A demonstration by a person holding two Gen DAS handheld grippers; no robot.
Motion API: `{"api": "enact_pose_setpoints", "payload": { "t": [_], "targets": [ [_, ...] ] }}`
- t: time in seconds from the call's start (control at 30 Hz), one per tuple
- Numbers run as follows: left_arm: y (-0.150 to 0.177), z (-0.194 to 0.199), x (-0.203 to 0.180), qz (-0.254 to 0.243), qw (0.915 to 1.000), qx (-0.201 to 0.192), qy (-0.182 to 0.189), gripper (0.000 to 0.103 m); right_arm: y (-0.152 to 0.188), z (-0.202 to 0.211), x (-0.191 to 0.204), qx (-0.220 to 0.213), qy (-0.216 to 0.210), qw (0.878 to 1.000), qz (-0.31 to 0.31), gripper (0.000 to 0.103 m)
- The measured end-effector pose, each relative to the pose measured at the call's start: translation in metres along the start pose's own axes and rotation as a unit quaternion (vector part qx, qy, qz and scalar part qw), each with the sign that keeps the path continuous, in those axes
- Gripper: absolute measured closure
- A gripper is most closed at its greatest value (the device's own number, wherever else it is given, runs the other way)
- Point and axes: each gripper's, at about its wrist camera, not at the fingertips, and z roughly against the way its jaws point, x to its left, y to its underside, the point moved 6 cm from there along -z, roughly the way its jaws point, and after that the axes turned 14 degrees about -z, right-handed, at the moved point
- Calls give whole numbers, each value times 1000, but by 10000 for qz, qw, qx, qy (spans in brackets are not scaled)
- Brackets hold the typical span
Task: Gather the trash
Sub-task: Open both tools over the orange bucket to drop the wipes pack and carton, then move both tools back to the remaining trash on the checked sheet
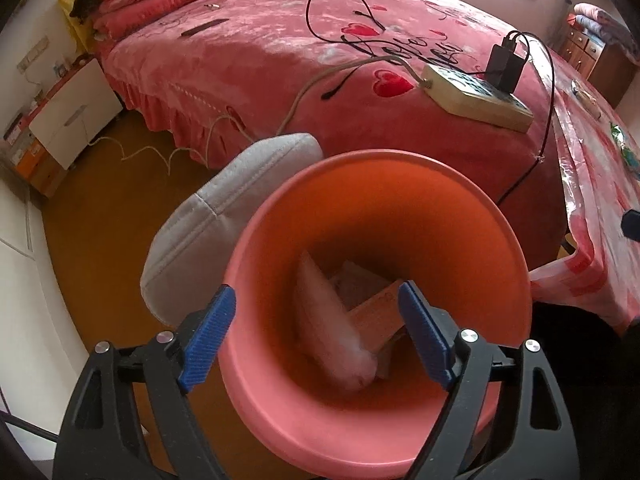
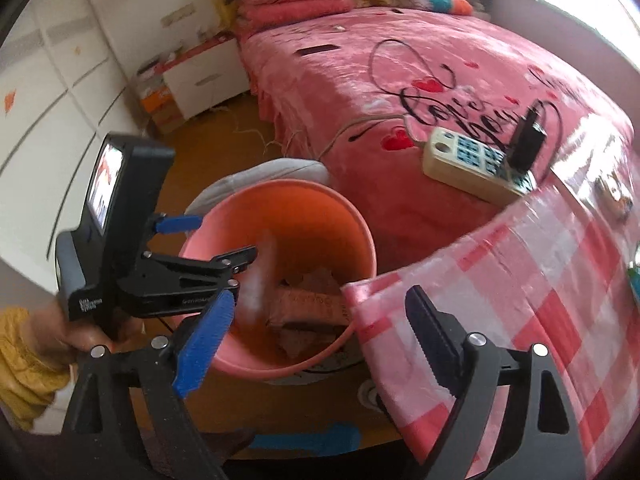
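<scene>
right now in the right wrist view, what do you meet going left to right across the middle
left gripper with its screen → pink bin holding trash → power strip on the bed → checked tablecloth

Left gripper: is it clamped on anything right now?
No. The left gripper is open above the pink bin, and the blurred white trash passes between its fingers untouched.
</scene>
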Motion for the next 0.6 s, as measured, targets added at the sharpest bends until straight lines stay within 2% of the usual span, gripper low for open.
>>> {"api": "enact_pose_setpoints", "payload": {
  "t": [0.13, 0.2, 0.3, 0.37, 0.43, 0.5, 0.6],
  "targets": [
    [-6, 8, 0, -30, 9999, -163, -29, 19, -7, 14, -26, -208, -166, 9981, -557, 13],
    [-10, 12, -1, 0, 9996, -280, 22, 19, -10, 22, -41, -361, -257, 9952, -871, 9],
    [-15, 20, -6, 28, 9981, -589, 187, 19, -15, 41, -67, -781, -590, 9844, -1460, 7],
    [-19, 28, -11, 38, 9956, -864, 353, 19, -17, 57, -84, -1188, -809, 9731, -1801, 6],
    [-24, 38, -18, 14, 9914, -1175, 577, 19, -16, 70, -97, -1540, -926, 9637, -1973, 5],
    [-29, 46, -26, -64, 9880, -1397, 653, 19, -14, 82, -109, -1823, -855, 9586, -2015, 5],
    [-37, 54, -42, -186, 9847, -1541, 787, 19, -11, 86, -119, -1882, -805, 9564, -2083, 5]
  ]
}}
